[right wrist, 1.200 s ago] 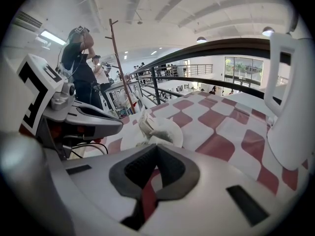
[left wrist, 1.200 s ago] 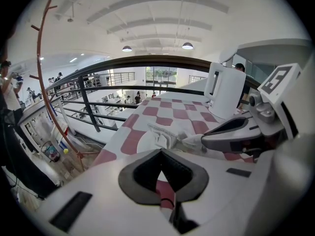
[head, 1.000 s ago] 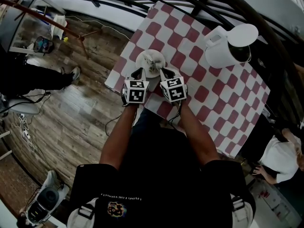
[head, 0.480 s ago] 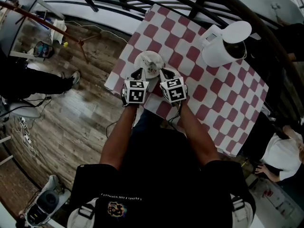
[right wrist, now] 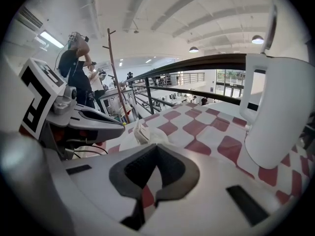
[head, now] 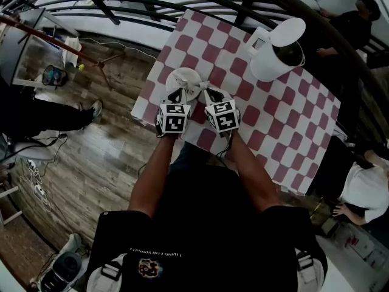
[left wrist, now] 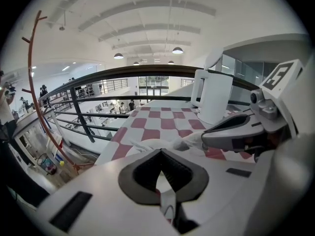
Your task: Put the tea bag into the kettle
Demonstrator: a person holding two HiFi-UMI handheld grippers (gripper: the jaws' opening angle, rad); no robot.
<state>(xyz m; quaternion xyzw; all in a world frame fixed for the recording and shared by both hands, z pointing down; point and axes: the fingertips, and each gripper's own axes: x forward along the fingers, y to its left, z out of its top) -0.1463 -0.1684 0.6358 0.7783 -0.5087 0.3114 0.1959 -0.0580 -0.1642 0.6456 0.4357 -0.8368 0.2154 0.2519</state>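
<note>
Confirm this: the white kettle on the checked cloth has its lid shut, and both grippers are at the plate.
Wrong on one point: the lid stands open, tipped back off the kettle, as the head view shows. The rest holds: the white kettle sits on the checked cloth, and the left gripper and right gripper are at the plate.

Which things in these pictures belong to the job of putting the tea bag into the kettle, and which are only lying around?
Belong to the job:
- tea bag, held at the fingers of both grippers
- kettle, lid open
- left gripper
- right gripper

Only lying around:
- plate
- checked tablecloth
- railing
</note>
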